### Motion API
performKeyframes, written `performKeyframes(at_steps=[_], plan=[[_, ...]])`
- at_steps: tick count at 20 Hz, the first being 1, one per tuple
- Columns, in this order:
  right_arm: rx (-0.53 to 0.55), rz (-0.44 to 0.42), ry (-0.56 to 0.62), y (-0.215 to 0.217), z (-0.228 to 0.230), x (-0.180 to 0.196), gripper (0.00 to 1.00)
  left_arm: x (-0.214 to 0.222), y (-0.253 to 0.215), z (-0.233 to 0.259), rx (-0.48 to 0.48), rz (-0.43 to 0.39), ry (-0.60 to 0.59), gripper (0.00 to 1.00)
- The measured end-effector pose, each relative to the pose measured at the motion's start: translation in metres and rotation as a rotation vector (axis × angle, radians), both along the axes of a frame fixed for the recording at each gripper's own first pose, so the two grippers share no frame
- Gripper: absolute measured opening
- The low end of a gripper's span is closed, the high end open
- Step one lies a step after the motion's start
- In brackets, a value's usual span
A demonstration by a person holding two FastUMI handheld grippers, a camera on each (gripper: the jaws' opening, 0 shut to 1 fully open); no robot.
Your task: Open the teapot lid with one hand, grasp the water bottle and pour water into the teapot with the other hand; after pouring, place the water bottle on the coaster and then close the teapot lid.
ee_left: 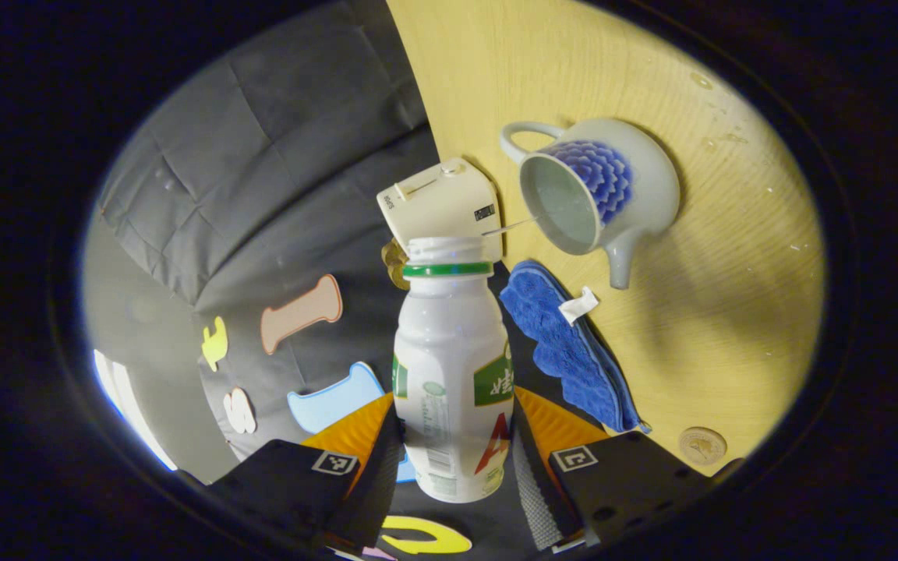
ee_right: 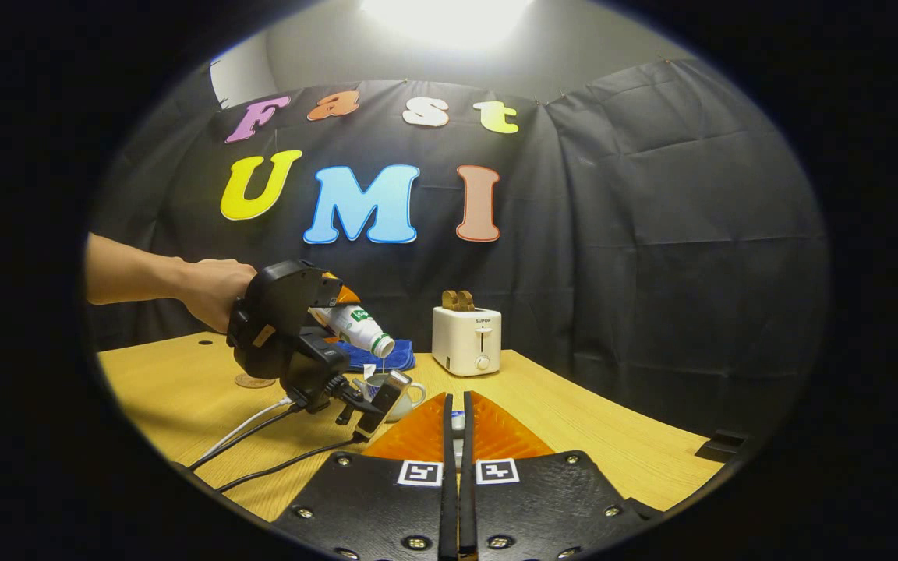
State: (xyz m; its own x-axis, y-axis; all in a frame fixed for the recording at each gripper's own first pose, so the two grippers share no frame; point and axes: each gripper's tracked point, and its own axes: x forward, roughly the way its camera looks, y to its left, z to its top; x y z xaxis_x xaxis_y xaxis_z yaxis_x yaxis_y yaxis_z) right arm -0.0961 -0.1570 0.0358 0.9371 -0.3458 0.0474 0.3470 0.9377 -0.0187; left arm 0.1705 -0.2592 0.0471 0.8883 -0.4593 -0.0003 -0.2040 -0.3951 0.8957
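My left gripper is shut on the white water bottle, which has a green neck ring and no cap. The bottle is tipped, and a thin stream of water runs from its mouth into the open teapot, a white pot with a blue flower pattern. In the right gripper view a hand holds the left gripper and tilted bottle over the teapot. My right gripper is shut on a small pale piece, the teapot lid, mostly hidden by the fingers.
A round cork coaster lies on the wooden table, left of the teapot in the right gripper view. A blue cloth and a white toaster sit behind the teapot. Cables trail across the table.
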Motion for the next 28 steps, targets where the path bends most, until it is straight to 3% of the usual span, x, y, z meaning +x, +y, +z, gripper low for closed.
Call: performKeyframes(at_steps=[3,4,13,16,22,23,28], plan=[[-0.006,-0.001,0.004,0.001,0.002,0.001,0.01,0.001,0.002,-0.005,0.0,0.004,0.008,0.81],[-0.004,0.001,0.003,0.001,0.001,0.001,0.01,0.002,0.003,-0.009,-0.001,0.005,0.015,0.76],[-0.03,-0.011,0.028,0.003,0.0,0.0,0.01,0.004,0.009,-0.041,-0.082,0.012,0.108,0.81],[-0.026,-0.004,0.024,0.006,0.003,0.003,0.01,0.003,0.016,-0.053,-0.228,0.017,0.221,0.82],[-0.055,0.013,0.022,0.017,0.01,0.009,0.01,-0.002,0.031,-0.06,-0.407,0.007,0.313,0.81],[-0.069,0.013,0.024,0.019,0.012,0.009,0.01,-0.003,0.034,-0.06,-0.45,0.006,0.342,0.76],[-0.101,0.047,0.012,0.028,0.027,0.024,0.01,-0.023,0.056,-0.062,-0.755,0.014,0.54,0.76]])
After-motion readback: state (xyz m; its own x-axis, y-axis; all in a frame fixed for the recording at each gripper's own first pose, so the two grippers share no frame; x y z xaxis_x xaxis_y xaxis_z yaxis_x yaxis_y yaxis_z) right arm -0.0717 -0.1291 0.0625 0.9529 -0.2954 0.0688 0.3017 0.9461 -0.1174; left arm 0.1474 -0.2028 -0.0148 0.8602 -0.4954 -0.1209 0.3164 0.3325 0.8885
